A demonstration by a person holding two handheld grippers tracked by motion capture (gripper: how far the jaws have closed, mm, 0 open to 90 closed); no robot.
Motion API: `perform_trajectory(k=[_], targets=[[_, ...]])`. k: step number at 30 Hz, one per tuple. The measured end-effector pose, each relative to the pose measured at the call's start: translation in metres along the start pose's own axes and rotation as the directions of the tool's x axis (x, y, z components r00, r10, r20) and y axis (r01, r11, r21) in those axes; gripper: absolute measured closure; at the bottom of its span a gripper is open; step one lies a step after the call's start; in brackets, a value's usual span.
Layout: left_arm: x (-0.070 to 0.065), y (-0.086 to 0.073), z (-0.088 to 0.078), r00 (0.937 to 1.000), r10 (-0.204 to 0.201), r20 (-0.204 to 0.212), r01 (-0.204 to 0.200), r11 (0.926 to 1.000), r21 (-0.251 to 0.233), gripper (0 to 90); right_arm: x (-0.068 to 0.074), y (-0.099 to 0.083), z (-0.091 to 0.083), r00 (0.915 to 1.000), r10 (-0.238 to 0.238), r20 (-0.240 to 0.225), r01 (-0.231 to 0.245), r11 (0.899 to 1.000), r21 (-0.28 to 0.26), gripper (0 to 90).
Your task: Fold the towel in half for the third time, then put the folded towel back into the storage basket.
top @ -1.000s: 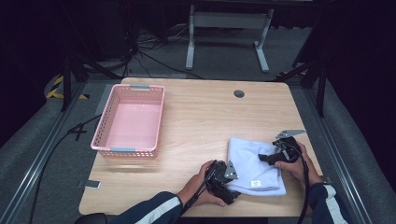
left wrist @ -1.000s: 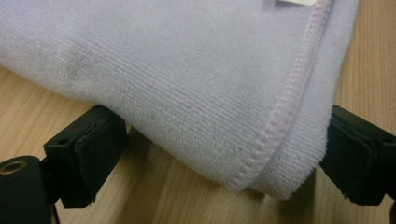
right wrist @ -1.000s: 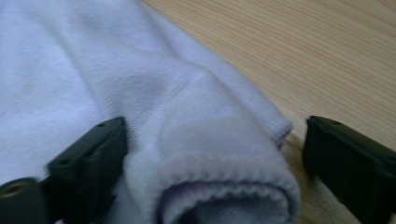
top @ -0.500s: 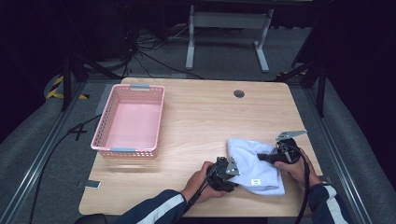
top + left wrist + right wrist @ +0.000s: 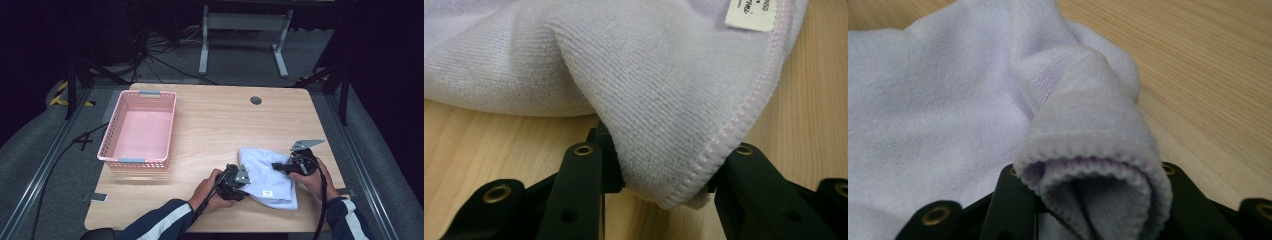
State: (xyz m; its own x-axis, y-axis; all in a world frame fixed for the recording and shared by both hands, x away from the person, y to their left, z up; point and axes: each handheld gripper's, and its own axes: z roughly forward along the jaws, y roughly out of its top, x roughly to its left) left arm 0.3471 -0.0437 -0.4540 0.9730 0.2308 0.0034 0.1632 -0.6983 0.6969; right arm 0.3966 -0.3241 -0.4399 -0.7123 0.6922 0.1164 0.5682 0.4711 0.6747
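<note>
A pale lilac towel (image 5: 265, 175) lies at the front right of the wooden table (image 5: 225, 125); a white label (image 5: 268, 193) is sewn near its front edge. My left gripper (image 5: 244, 177) is at the towel's left edge. Its jaws have just been closing and now pinch a hemmed corner (image 5: 664, 150) between them. My right gripper (image 5: 281, 167) is at the towel's right edge. Its jaws have also just been closing, and they hold a rolled fold of the hem (image 5: 1093, 175). Both grippers stay low over the tabletop.
An empty pink plastic basket (image 5: 171, 125) stands at the table's left side. A round cable hole (image 5: 256, 100) sits near the far edge. Bare wood lies between the basket and the towel. Dark floor, cables and a metal stand surround the table.
Both grippers' jaws have closed from wide open onto the towel's opposite edges. The towel, flat a second ago, is now bunched and slightly raised at both gripped edges.
</note>
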Motion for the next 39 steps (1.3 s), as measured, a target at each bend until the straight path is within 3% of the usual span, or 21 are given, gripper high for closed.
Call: perform_trajectory(k=[5,9,14,19,27,34,39], targets=[[0.001,-0.008,-0.018,0.9991,0.017,-0.038,-0.017,0.9999,-0.002,66.6,0.015,0.014,0.001,0.9994,-0.034,0.006,0.034,0.999,-0.012,69.2],[0.008,-0.015,-0.036,0.9993,-0.005,-0.038,0.004,0.9992,-0.039,66.5,0.022,0.029,0.005,0.9987,-0.051,0.005,0.052,0.998,-0.028,69.2],[0.02,-0.028,-0.058,0.9958,-0.036,-0.085,0.03,0.9974,-0.065,66.6,0.036,0.051,0.011,0.9972,-0.074,0.012,0.074,0.996,-0.058,69.1],[0.027,-0.037,-0.079,0.9891,-0.04,-0.142,0.027,0.9957,-0.088,66.5,0.047,0.077,0.021,0.9939,-0.11,0.011,0.111,0.99,-0.085,69.1],[0.035,-0.049,-0.107,0.9761,-0.093,-0.196,0.07,0.99,-0.122,66.5,0.062,0.117,0.033,0.9868,-0.162,0.0,0.161,0.98,-0.119,69.1],[0.04,-0.054,-0.122,0.9666,-0.122,-0.225,0.091,0.9858,-0.141,66.5,0.071,0.138,0.039,0.9815,-0.192,0.0,0.19,0.973,-0.129,69.1],[0.044,-0.057,-0.131,0.9551,-0.138,-0.262,0.102,0.9838,-0.147,66.5,0.074,0.152,0.043,0.9811,-0.193,-0.011,0.19,0.972,-0.14,69.1]])
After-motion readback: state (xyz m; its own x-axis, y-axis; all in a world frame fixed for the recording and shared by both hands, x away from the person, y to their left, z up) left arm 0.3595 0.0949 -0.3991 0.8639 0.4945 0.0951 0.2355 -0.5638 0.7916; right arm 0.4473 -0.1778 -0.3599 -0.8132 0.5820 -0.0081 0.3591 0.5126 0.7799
